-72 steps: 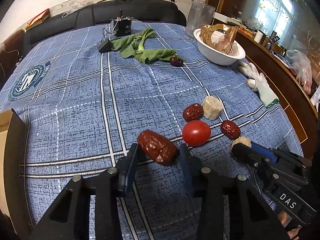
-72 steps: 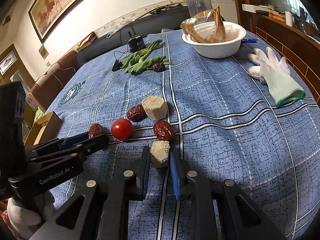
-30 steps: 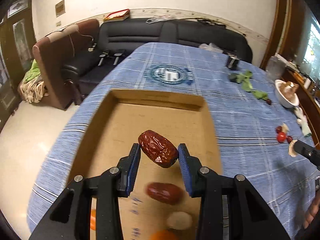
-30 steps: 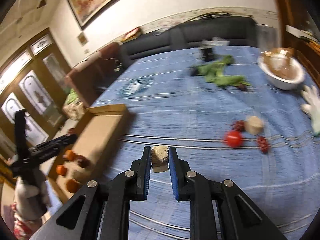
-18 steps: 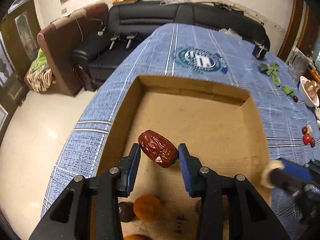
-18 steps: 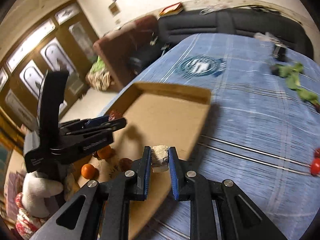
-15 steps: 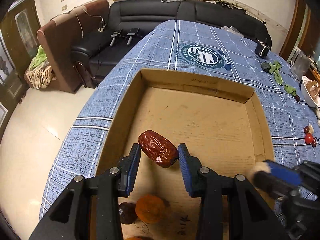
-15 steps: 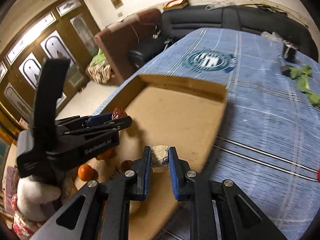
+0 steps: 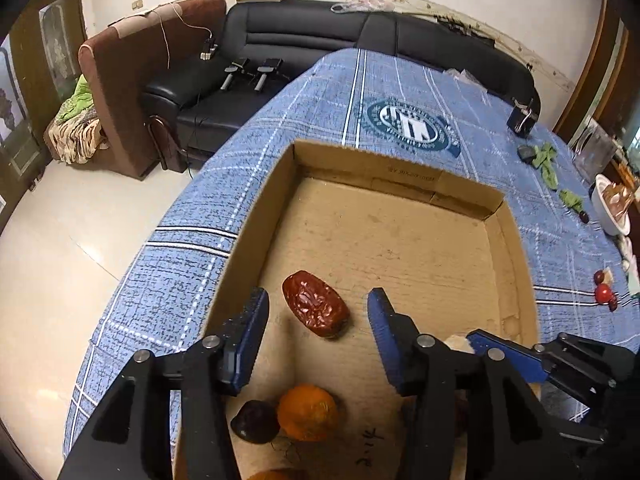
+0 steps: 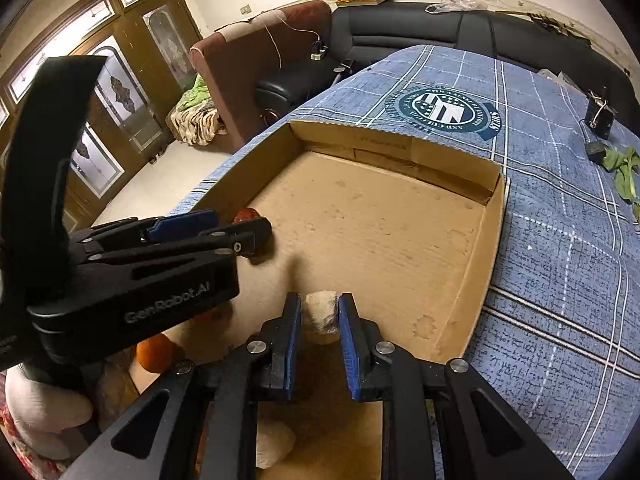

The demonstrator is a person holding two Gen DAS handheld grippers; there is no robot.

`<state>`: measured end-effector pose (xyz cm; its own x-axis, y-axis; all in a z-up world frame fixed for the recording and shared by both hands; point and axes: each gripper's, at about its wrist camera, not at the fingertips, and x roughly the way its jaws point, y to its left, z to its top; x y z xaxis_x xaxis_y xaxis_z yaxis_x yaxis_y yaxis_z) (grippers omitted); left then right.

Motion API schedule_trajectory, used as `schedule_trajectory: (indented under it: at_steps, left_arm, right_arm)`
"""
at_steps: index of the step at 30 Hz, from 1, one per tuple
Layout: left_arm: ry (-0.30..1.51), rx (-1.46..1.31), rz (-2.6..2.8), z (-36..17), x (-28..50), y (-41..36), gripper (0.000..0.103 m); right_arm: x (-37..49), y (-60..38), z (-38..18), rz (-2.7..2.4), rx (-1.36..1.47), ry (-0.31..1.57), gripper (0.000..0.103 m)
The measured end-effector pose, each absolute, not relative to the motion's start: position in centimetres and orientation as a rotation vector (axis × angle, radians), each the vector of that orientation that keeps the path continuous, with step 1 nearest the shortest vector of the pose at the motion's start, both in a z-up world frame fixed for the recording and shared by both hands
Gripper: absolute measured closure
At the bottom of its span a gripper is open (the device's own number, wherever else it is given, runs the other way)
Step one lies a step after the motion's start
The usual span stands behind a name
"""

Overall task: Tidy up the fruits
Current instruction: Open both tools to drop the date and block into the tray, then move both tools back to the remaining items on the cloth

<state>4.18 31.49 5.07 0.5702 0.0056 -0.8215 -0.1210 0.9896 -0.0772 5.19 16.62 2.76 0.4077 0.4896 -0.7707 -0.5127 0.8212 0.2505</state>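
Note:
A wrinkled red date lies on the floor of the cardboard box, between the spread fingers of my left gripper, which is open and clear of it. My right gripper hangs over the box's near right part, its pads slightly apart around a pale beige fruit chunk; the grip looks loose. In the right wrist view the left gripper sits at the left with the date peeking behind it. An orange and a dark fruit lie in the box near me.
The box sits at the edge of the blue checked tablecloth. A tomato and dates lie far right, with green leaves and a white bowl beyond. A black sofa and brown armchair stand behind the table.
My left gripper has opened and the date has dropped onto the box floor. My right gripper has come lower over the box and its pads have widened a little around the chunk.

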Motion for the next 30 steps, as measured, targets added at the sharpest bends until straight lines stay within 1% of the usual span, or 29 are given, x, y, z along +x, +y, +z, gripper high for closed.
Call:
schedule_trajectory:
  at_steps: [4, 6, 8, 9, 12, 16, 17, 20, 26, 29, 30]
  left_arm:
    - [0.888, -0.153, 0.088, 7.2, 2.1, 31.6, 0.048]
    - [0.849, -0.168, 0.094, 8.2, 1.0, 31.5, 0.040]
    - [0.806, -0.187, 0.093, 9.1, -0.5, 31.0, 0.034]
    - [0.791, -0.197, 0.090, 9.4, -1.1, 30.7, 0.032]
    - [0.759, -0.245, 0.064, 10.3, -2.9, 29.6, 0.032]
    - [0.696, -0.300, 0.044, 11.6, -4.9, 27.8, 0.032]
    - [0.677, -0.299, 0.041, 12.0, -5.3, 27.1, 0.032]
    - [0.669, -0.285, 0.021, 12.7, -5.8, 25.5, 0.032]
    - [0.634, -0.215, 0.047, 13.6, -6.3, 22.5, 0.032]
    - [0.627, -0.169, 0.091, 13.1, -6.0, 20.6, 0.018]
    - [0.636, -0.164, 0.094, 12.9, -5.8, 19.9, 0.017]
  right_arm:
    - [4.2, 14.7, 4.4, 0.614, 0.002, 0.920, 0.079]
    - [3.6, 12.9, 5.4, 0.598, 0.049, 0.898, 0.078]
    - [3.0, 10.3, 6.2, 0.547, 0.105, 0.864, 0.076]
    - [2.6, 9.3, 6.5, 0.521, 0.125, 0.852, 0.076]
    - [2.0, 5.0, 7.4, 0.378, 0.229, 0.792, 0.072]
    - [-0.4, -1.1, 7.5, 0.147, 0.308, 0.718, 0.059]
    - [-0.9, -2.0, 7.5, 0.103, 0.309, 0.715, 0.058]
    - [-2.1, -3.4, 7.4, 0.038, 0.270, 0.729, 0.057]
    - [-5.1, -3.2, 7.0, -0.099, -0.039, 0.658, 0.056]
    - [-6.6, -4.7, 6.8, -0.153, -0.085, 0.618, 0.056]
    - [-7.2, -5.3, 7.0, -0.161, -0.083, 0.595, 0.056]
